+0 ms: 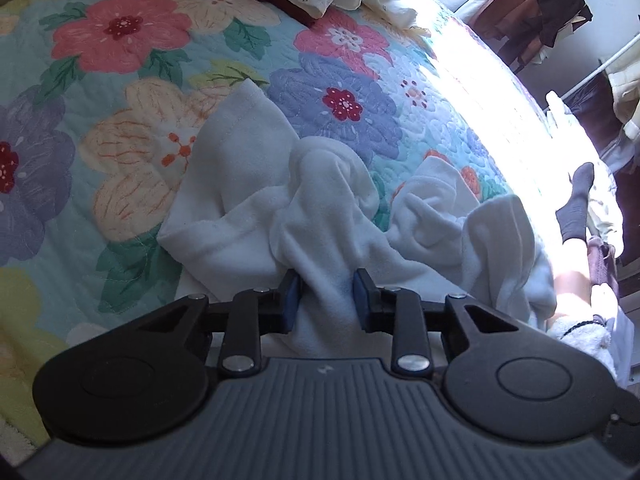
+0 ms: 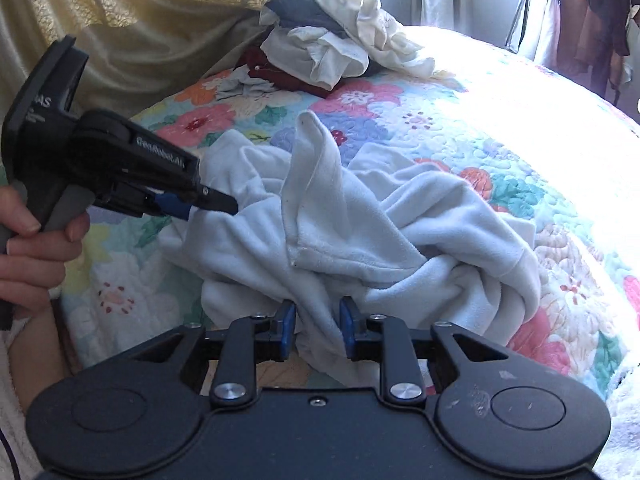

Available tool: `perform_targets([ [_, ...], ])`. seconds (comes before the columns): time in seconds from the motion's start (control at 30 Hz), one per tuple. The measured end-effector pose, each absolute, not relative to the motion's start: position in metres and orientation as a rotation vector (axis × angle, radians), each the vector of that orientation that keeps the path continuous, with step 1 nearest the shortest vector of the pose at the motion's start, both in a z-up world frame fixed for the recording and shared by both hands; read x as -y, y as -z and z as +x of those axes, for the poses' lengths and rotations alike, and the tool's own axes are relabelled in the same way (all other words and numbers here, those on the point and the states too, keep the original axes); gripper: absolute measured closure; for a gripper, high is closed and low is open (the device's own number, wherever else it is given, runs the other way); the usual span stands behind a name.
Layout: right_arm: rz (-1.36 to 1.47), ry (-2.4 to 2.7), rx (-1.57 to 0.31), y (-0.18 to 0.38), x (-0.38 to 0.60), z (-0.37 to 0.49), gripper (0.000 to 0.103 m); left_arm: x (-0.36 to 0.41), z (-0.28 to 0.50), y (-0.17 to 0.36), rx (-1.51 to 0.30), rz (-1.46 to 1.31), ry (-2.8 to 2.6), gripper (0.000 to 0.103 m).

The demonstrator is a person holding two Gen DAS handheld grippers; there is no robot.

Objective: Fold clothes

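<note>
A white fleece garment (image 1: 248, 184) lies crumpled on the flowered quilt (image 1: 120, 40). My left gripper (image 1: 326, 300) is shut on a bunched fold of the white garment at its near edge. In the right wrist view the same garment (image 2: 400, 224) is a rumpled heap with one corner standing up. My right gripper (image 2: 318, 330) is shut on a fold at the garment's near edge. The left gripper (image 2: 216, 206) shows there too, held in a hand at the left, its tips pinching the garment's left side.
A pile of unfolded clothes (image 2: 332, 52), cream, dark red and navy, sits at the far side of the bed (image 2: 500, 120). Hanging clothes on a rack (image 2: 592, 20) stand beyond the bed at the right. The person's leg in a grey sock (image 1: 576, 208) is beside the bed edge.
</note>
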State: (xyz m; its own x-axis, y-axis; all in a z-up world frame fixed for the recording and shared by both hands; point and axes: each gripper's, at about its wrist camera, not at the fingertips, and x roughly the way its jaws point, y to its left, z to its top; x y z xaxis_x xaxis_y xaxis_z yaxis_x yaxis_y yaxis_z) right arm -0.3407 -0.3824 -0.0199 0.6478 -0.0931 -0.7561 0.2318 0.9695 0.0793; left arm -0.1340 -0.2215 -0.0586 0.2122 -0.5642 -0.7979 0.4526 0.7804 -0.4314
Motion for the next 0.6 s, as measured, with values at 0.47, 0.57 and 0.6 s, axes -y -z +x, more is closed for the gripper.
perform_targets([
  [0.47,0.21,0.245,-0.758,0.025,0.412,-0.326,0.033,0.233,-0.128,0.068,-1.083,0.032,0.597,0.006],
  [0.57,0.089,0.221,-0.763,0.04,0.406,-0.312,0.032,0.241,-0.117,0.085,-1.092,-0.023,0.586,0.006],
  [0.6,0.052,0.22,-0.761,0.046,0.404,-0.307,0.032,0.244,-0.118,0.085,-1.082,-0.006,0.588,0.009],
])
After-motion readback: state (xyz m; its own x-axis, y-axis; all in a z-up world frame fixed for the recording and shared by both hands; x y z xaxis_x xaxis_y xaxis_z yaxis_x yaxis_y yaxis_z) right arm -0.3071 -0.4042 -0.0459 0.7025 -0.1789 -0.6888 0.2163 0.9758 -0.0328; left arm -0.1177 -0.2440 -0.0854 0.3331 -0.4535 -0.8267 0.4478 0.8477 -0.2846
